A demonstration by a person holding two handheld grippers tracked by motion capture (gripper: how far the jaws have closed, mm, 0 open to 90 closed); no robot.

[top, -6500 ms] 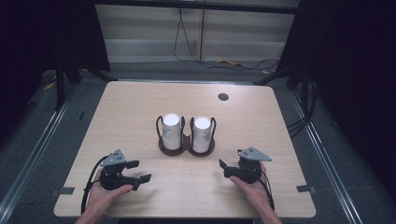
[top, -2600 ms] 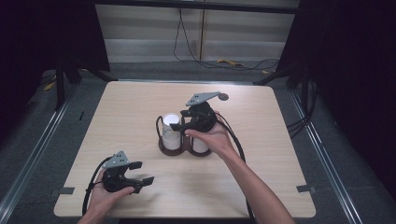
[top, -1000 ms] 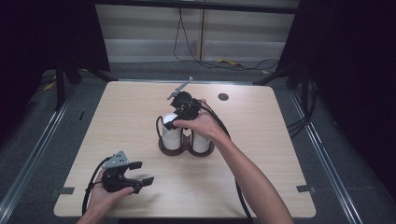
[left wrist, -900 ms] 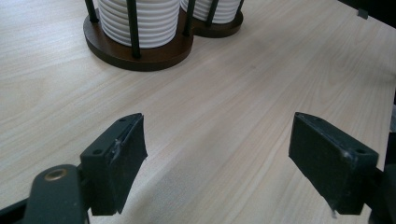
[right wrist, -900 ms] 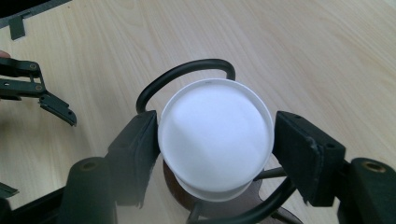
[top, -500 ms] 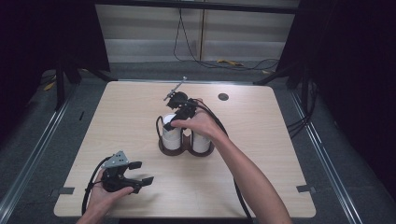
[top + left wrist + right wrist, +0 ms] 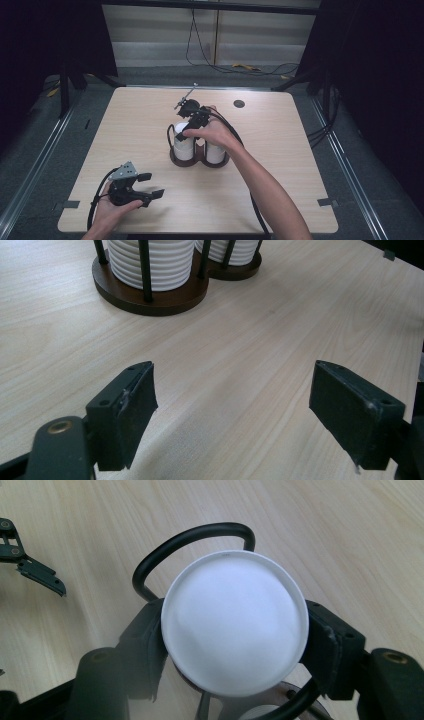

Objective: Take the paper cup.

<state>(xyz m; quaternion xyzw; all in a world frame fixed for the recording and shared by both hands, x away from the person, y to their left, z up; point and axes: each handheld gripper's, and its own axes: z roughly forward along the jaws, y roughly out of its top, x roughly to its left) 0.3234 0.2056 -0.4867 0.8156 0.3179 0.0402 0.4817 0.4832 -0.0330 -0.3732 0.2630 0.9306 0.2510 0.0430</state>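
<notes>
A brown-based wire holder (image 7: 174, 158) stands mid-table with two stacks of white ribbed cups (image 7: 182, 148), (image 7: 216, 151). My right gripper (image 7: 187, 129) points down over the left stack. Its jaws have just been closing, and the top white cup (image 7: 235, 625) now sits between them with a pad (image 7: 327, 647) against each side under the rim. A black wire loop (image 7: 195, 532) of the holder curves behind that cup. My left gripper (image 7: 152, 185) rests near the table's front left, open and holding nothing. Its view looks across bare wood toward the holder's base (image 7: 150, 297).
A dark round grommet (image 7: 239, 104) is set in the table's far side. Grey tape marks (image 7: 325, 202) lie near the front corners. Black cables trail from both grippers across the wood. Dark floor and rails surround the table.
The right hand left the table's front right, passed over the right stack and settled over the left one. The left gripper has not moved.
</notes>
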